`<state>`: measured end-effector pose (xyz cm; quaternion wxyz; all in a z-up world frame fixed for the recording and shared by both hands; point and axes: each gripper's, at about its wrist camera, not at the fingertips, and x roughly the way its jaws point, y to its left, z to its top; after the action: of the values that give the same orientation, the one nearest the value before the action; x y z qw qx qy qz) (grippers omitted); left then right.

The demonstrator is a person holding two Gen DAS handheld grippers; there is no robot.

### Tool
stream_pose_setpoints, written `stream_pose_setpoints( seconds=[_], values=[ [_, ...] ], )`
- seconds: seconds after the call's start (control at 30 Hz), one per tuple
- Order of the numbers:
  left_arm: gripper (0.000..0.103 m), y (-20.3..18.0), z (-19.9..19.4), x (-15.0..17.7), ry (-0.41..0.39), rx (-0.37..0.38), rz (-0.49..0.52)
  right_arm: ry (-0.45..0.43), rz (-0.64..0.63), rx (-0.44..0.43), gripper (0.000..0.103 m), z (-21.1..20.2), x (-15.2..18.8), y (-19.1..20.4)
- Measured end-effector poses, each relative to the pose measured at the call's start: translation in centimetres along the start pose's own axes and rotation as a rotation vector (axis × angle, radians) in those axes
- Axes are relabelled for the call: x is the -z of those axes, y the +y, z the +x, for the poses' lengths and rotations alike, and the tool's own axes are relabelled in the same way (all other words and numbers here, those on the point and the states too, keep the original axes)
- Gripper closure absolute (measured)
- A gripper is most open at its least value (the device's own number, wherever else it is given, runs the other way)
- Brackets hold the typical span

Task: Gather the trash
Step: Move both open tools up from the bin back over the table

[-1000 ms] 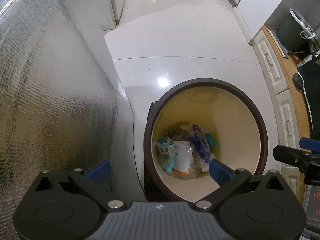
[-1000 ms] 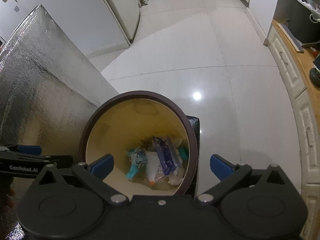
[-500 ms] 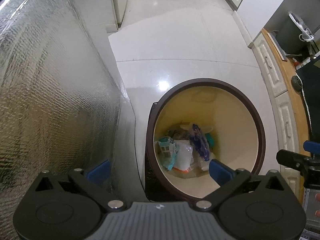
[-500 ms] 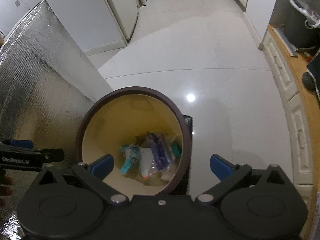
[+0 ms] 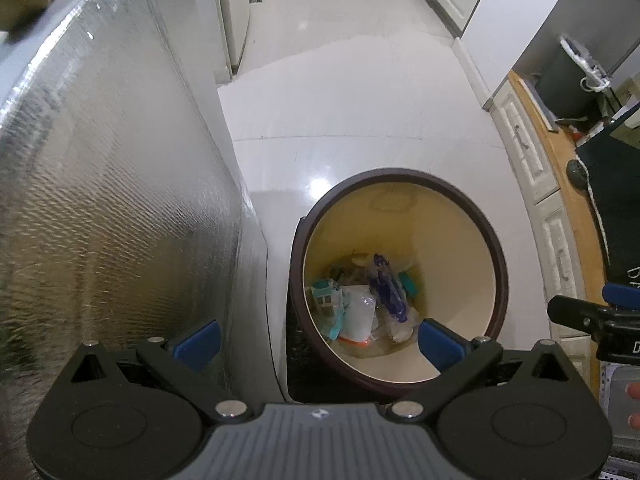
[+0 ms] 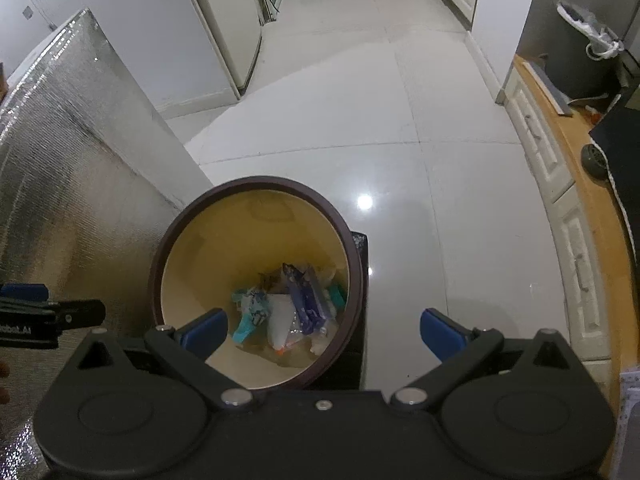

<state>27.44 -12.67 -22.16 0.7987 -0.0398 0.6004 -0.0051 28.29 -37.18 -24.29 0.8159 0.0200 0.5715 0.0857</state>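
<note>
Down on the glossy white tiled floor (image 6: pixel 400 168) stands a tall panel of crinkled silver foil insulation (image 5: pixel 100 200), and just beside it a round waste bin with a dark brown rim and cream inside (image 5: pixel 496 264). At the bottom of the bin lies the trash: a heap of crumpled wrappers (image 6: pixel 288 308), among them a dark blue packet (image 6: pixel 304 300), a white plastic pouch (image 5: pixel 358 312) and a teal scrap (image 6: pixel 250 316).

Both tools hang above the bin looking down into it. The left gripper (image 5: pixel 318 342) has its blue-padded fingers (image 5: pixel 198 338) spread wide and empty, the heap showing well below between them, nearer the right pad. The right gripper (image 6: pixel 324 330) is likewise spread and holds nothing, the heap nearer its left pad.

From the left camera the bin sits right of centre, with the right tool poking in at the edge. From the right camera a white fridge (image 6: pixel 228 28) and a wooden worktop (image 6: pixel 580 184) over white drawers show more fully.
</note>
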Motion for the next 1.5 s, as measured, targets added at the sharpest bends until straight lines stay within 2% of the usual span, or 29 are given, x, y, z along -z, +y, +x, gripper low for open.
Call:
stream_pose_setpoints(
  seconds=[0.47,0.97,1.2,1.5],
  values=[
    [0.000,-0.3,-5.7,1.5,-0.093,0.038,0.022,-0.051,-0.016,0.024,0.000,-5.7,1.7,0.7],
    [0.000,0.7,-13.5,2.9,-0.280,0.070,0.003,-0.193,-0.070,-0.003,0.000,-12.0,1.5,3.0],
    [0.000,3.4,-17.5,4.0,-0.363,0.070,-0.031,-0.257,-0.110,-0.026,0.000,-14.4,1.2,5.8],
    [0.000,8.9,-22.1,5.6,-0.459,0.050,-0.093,-0.327,-0.158,-0.068,0.000,-16.6,0.8,11.3]
  ],
)
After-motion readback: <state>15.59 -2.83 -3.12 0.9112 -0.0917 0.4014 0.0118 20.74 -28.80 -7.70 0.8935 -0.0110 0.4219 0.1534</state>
